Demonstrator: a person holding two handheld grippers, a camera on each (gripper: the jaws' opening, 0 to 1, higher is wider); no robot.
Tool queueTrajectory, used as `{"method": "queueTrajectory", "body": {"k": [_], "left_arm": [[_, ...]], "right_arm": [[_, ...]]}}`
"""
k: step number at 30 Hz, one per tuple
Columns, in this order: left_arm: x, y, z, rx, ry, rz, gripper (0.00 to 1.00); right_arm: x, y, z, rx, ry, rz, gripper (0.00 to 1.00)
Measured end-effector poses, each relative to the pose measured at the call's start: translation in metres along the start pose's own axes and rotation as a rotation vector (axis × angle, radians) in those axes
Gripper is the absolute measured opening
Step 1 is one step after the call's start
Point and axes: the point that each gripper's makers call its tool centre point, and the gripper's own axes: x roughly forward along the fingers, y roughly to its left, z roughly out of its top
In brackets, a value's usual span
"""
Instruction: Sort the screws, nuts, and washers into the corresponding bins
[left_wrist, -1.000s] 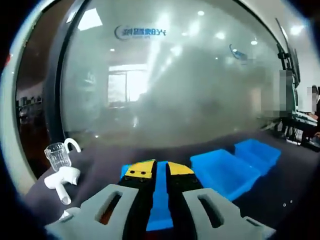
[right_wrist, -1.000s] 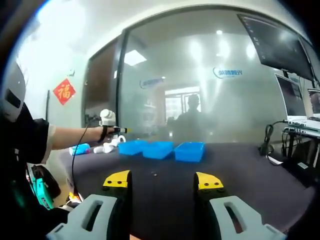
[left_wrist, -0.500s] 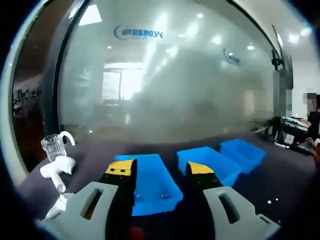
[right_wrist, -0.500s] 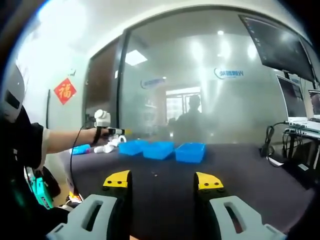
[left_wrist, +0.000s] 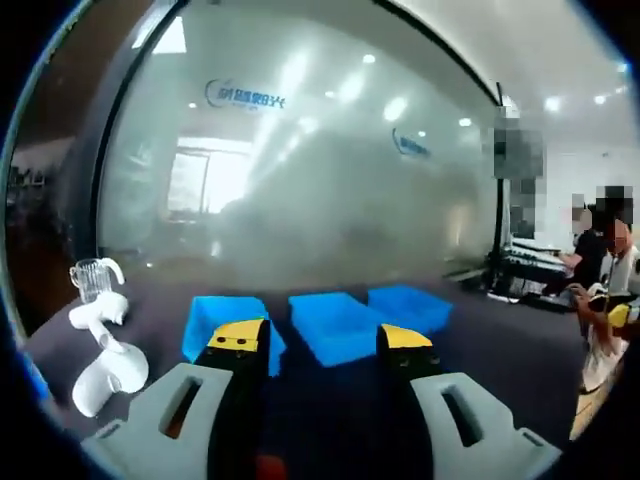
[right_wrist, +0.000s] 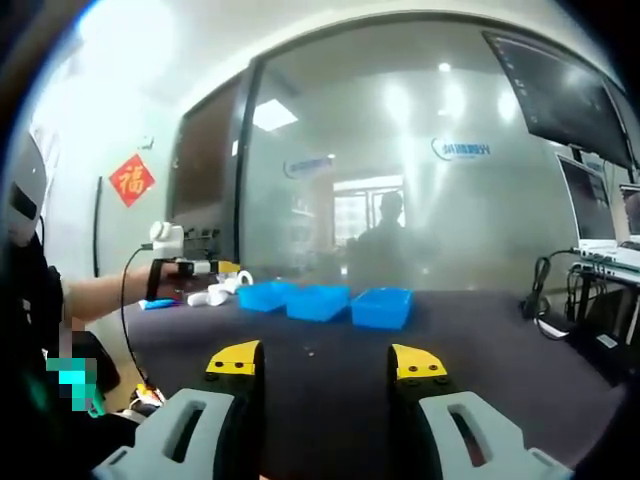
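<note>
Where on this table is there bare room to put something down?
The widest bare patch is the dark tabletop between the right gripper and the three blue bins, apart from one small part. It runs on toward the cables at the far right. It is crowded left of the bins, around the white pieces.

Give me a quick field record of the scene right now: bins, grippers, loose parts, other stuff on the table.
bins: three blue bins in a row on the dark table
left gripper: open, empty, facing the bins
right gripper: open, empty, farther back from the bins
loose parts: one small part on the table before the bins; type too small to tell
other: white fittings and a clear cup beside the end bin
</note>
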Motion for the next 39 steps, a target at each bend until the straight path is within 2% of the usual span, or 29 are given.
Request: {"method": "queueTrajectory", "body": {"k": [2,10,15,17,18,24,29,33,39], "left_arm": [[-0.013,-0.002,0.004,-0.008,-0.032,-0.003,0.42],[-0.065,-0.017,0.009,-0.004,-0.068,-0.046,0.42],[-0.094,-0.030,-0.002,0.028,-0.051,-0.063,0.42],[-0.104,-0.035,-0.006,0.015,-0.042,-0.065,0.42],[-0.109,-0.036,-0.009,-0.028,-0.038,-0.063,0.41],[-0.136,-0.049,-0.024,-0.012,-0.019,-0.060,0.41],[-0.144,-0.050,-0.034,0.017,0.010,-0.053,0.41],[-0.146,-0.055,-0.043,0.020,0.049,-0.080,0.41],[-0.145,-0.065,-0.046,0.033,0.067,-0.133,0.41]], "right_arm": [[0.000,0.000,0.000,-0.001,0.001,0.000,0.45],[0.002,0.000,0.001,-0.014,0.005,0.000,0.45],[0.002,-0.002,0.001,-0.012,0.002,-0.002,0.45],[0.002,-0.002,0.001,-0.012,0.004,-0.002,0.45],[0.002,-0.002,0.000,-0.012,0.004,-0.001,0.45],[0.002,-0.005,-0.001,-0.012,0.006,-0.004,0.45],[0.002,-0.006,-0.002,-0.013,0.009,-0.003,0.45],[0.003,-0.007,-0.002,-0.016,0.010,-0.001,0.45],[0.003,-0.006,-0.002,-0.017,0.011,0.002,0.45]]}}
